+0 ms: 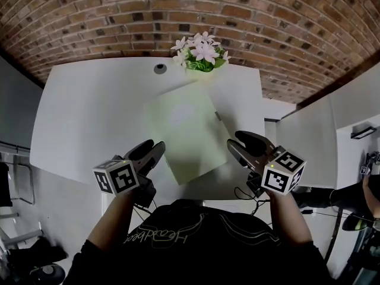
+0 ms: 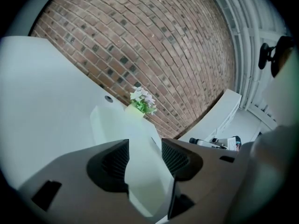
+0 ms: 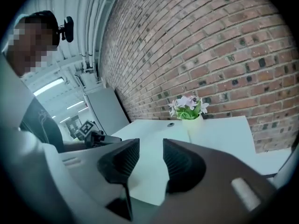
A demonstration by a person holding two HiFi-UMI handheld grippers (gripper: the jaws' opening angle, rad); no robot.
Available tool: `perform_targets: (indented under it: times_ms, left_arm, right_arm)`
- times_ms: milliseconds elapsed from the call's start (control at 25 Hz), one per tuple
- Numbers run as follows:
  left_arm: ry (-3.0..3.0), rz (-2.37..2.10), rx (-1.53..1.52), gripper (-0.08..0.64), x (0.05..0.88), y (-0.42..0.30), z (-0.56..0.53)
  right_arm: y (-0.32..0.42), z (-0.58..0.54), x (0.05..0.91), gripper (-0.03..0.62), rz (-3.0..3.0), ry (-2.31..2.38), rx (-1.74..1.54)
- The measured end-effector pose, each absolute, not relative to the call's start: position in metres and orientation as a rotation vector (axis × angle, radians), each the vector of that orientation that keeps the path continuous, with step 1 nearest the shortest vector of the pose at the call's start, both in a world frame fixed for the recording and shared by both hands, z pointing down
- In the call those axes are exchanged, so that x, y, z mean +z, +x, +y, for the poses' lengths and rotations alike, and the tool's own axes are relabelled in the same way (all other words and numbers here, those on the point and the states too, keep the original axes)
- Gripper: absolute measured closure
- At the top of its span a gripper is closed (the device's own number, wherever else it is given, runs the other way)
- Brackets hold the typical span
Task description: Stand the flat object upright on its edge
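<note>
1. The flat object [image 1: 184, 132] lies flat on the table [image 1: 89, 111], between my two tools.
2. Both spread and empty: left gripper [image 1: 154, 148], right gripper [image 1: 238, 142].
3. I'd pinch its opposite side edges, tip it up slowly, and steady it before release.

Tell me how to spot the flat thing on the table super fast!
Find the white table in front of the brick wall. Near its middle, just in front of the pot of pink-white flowers, lies a pale green rectangular sheet. It is the only big, flat thing there; the flowers stand tall and the grey round plug is tiny.
</note>
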State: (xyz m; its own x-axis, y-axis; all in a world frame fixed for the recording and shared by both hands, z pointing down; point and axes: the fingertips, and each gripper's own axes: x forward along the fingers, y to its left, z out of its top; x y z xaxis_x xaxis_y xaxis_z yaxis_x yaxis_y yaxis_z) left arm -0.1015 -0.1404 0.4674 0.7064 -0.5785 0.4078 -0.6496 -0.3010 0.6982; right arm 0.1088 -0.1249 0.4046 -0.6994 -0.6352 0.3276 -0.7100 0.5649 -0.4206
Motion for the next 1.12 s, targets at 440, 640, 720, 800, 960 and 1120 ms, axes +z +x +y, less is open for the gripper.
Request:
perform_targets:
  times_ms: [440,640,720,800,960,1120]
  left_arm:
    - [1.820,-0.958,0.135,0.337,0.532,-0.107,-0.164]
    - [1.757,-0.955,0.149,0.337,0.547,-0.104,-0.171]
    - [1.742,-0.959,0.159,0.337,0.552,-0.104,-0.173]
    - [1.731,-0.966,0.170,0.337,0.556,-0.104,-0.175]
    - [1.702,-0.970,0.192,0.339,0.562,-0.106,-0.179]
    - [1.691,-0.955,0.192,0.339,0.565,-0.105,-0.180]
  right_arm:
    - [0.112,-0.187,0.492,0.430,-2.434,0.906,0.877]
    - [0.119,-0.211,0.525,0.428,-2.317,0.877,1.044]
    - [0.117,-0.217,0.537,0.428,-2.277,0.848,1.090]
    - [0.117,-0.222,0.548,0.426,-2.234,0.837,1.098]
    - [0.116,-0.232,0.561,0.426,-2.193,0.833,1.125]
    - [0.112,-0.234,0.568,0.426,-2.184,0.794,1.179]
